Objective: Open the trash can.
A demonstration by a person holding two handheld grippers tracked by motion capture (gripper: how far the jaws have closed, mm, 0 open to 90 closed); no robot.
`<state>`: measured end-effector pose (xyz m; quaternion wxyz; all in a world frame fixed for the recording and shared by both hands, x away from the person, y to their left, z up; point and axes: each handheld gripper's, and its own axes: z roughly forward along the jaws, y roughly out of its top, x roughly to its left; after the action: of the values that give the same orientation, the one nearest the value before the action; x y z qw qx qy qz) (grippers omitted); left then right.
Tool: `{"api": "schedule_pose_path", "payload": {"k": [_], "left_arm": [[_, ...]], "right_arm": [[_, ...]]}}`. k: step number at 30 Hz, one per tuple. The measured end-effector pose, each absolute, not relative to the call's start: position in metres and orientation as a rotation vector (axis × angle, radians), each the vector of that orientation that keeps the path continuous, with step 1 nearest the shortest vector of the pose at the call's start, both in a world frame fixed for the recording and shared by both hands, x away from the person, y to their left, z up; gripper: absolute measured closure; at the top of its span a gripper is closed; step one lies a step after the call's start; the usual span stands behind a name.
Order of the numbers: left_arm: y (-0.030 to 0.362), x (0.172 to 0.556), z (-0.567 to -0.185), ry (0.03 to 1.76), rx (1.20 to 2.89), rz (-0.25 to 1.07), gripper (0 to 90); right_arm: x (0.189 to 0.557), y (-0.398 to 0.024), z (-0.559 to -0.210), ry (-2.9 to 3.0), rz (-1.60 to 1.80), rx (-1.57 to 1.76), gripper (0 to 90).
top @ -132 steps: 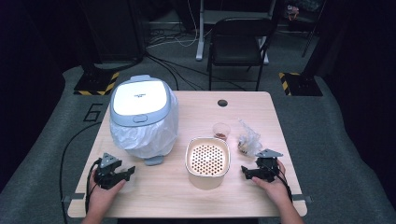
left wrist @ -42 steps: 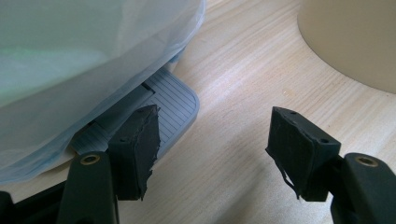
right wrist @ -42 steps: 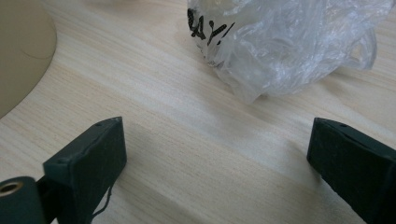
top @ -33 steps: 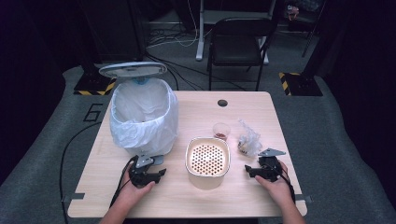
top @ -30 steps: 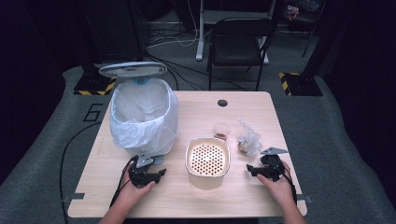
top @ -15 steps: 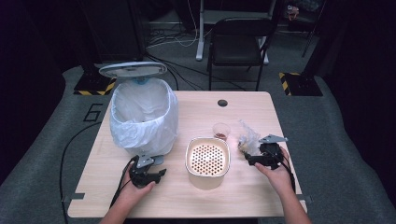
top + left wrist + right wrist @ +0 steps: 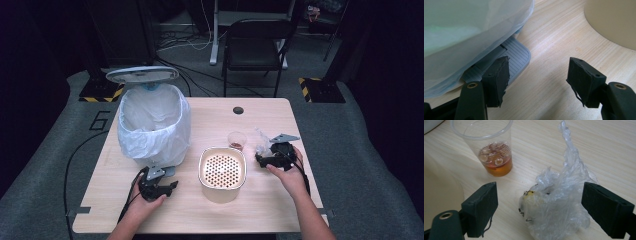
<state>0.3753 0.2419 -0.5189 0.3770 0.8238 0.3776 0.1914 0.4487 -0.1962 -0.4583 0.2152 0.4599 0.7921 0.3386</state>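
Crumpled plastic bag [image 7: 559, 202] now sits between the advanced, just-opened right hand-held gripper [image 7: 549, 213].

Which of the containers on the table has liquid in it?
The small clear plastic cup, holding amber liquid. The white-lined bin with its raised lid and the cream perforated-top tub show none.

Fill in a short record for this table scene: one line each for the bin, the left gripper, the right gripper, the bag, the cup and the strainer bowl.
bin: lid up, white liner inside, far left of the table
left gripper: open, one jaw on the bin's grey pedal
right gripper: jaws just opened wide, either side of the bag, not pressing it
bag: crumpled clear plastic, lying on the table
cup: clear, amber liquid at the bottom, upright
strainer bowl: cream, perforated top, mid-table
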Motion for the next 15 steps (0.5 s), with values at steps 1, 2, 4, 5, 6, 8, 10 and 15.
{"api": "schedule_pose_path", "payload": {"k": [1,2,4,5,6,8,10,15], "left_arm": [[0.242,0.376,-0.519,0.966,2.106,0.486,34.0],[0.242,0.375,-0.519,0.971,2.107,0.487,34.0],[0.242,0.375,-0.519,0.975,2.102,0.477,34.0],[0.243,0.375,-0.518,0.973,2.107,0.474,34.0],[0.243,0.375,-0.518,0.973,2.107,0.474,34.0],[0.243,0.375,-0.518,0.974,2.105,0.475,34.0],[0.243,0.375,-0.519,0.97,2.105,0.485,34.0],[0.243,0.375,-0.519,0.969,2.105,0.487,34.0]], "right_arm": [[0.452,-0.197,-0.461,2.203,0.927,1.28,13.4],[0.454,-0.196,-0.463,2.196,0.925,1.3,13.4],[0.457,-0.197,-0.468,2.202,0.907,1.312,13.5],[0.46,-0.197,-0.472,2.2,0.896,1.321,13.6],[0.46,-0.197,-0.472,2.2,0.896,1.321,13.6],[0.463,-0.198,-0.481,2.212,0.893,1.336,14.1],[0.466,-0.197,-0.491,2.248,0.862,1.344,14.1],[0.469,-0.194,-0.5,2.268,0.827,1.325,20.8]]}}
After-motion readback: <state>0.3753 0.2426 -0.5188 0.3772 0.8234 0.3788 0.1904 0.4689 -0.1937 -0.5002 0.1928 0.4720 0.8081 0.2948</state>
